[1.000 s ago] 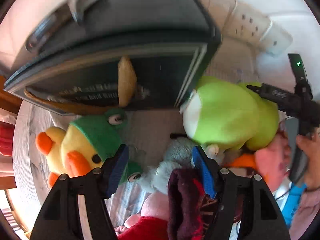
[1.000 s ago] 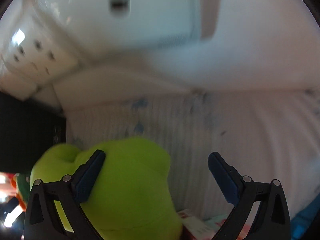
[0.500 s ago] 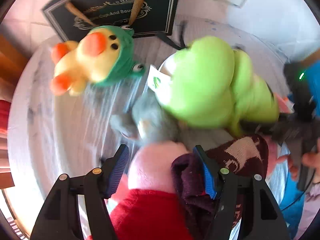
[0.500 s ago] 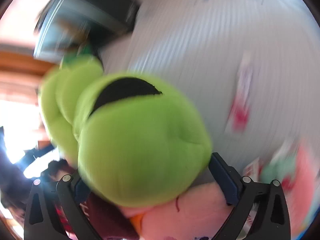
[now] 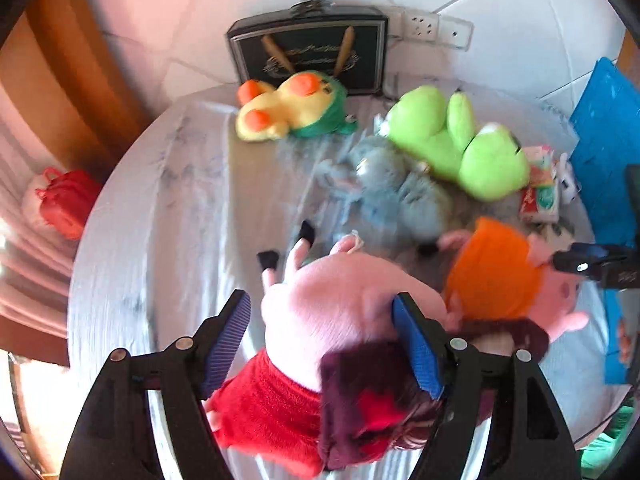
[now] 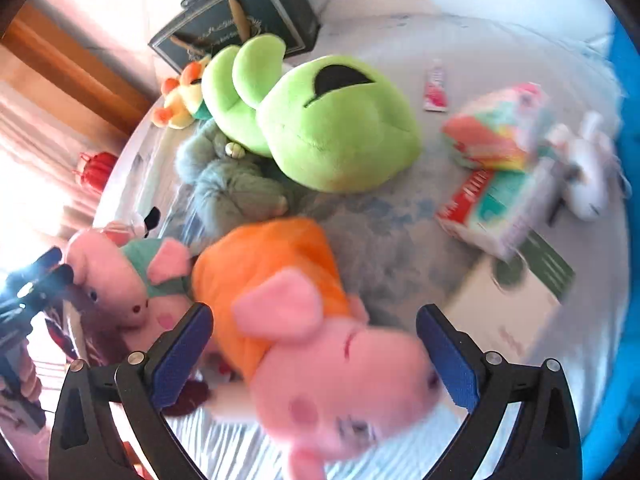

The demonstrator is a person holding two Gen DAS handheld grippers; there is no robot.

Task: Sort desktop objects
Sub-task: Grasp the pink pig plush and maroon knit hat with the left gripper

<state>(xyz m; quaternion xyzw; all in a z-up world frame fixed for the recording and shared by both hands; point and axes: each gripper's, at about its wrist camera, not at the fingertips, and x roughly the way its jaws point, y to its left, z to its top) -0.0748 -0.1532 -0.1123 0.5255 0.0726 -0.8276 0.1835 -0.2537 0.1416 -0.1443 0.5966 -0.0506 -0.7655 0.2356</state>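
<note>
Now you pull both grippers back from the black box (image 5: 308, 56). Your left gripper (image 5: 322, 346), jaws just widening, straddles the red-dressed pig (image 5: 340, 312) ungripped; your right gripper (image 6: 316, 354) hangs wide over the orange-dressed pig (image 6: 304, 308). Sorting looks barely begun.

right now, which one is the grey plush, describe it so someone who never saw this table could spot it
Start at the dark box standing against the tiled wall at the far edge of the round table. In front of it the big lime green frog plush lies on its side, and the grey plush is pressed against the frog. It is the only dull, shaggy grey toy; its neighbours are bright green, yellow, pink or orange.
</note>
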